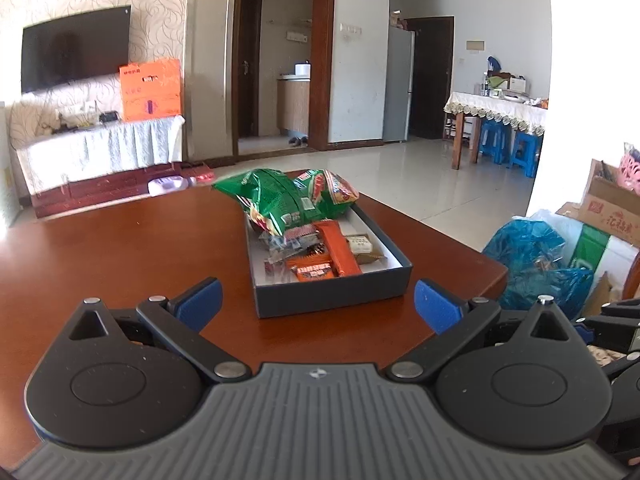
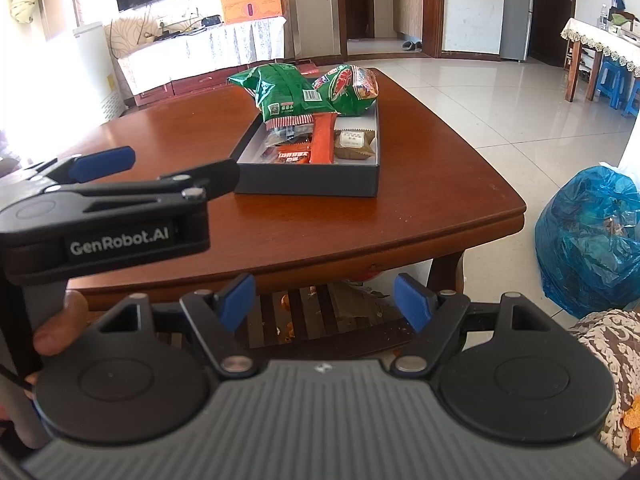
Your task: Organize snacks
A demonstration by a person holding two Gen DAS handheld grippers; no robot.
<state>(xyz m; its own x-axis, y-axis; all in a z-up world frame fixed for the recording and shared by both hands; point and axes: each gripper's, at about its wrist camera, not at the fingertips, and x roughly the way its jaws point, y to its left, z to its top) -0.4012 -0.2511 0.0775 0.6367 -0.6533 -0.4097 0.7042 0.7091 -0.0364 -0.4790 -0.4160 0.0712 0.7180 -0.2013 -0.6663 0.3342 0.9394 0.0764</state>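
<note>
- box [image 1: 332,294] of snacks on tabletop [image 1: 120,248], at 12 o'clock from left gripper [image 1: 318,306]
- green bags [image 2: 288,94] heaped at far end
- left gripper, right gripper [image 2: 325,306]: jaws wide apart, empty

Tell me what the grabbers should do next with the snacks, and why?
Probably bring the left gripper forward to nudge the big green bag down into the grey box. Both grippers have open, empty jaws, every snack already sits in the box, and only the green bags stick out over its far end.
</note>
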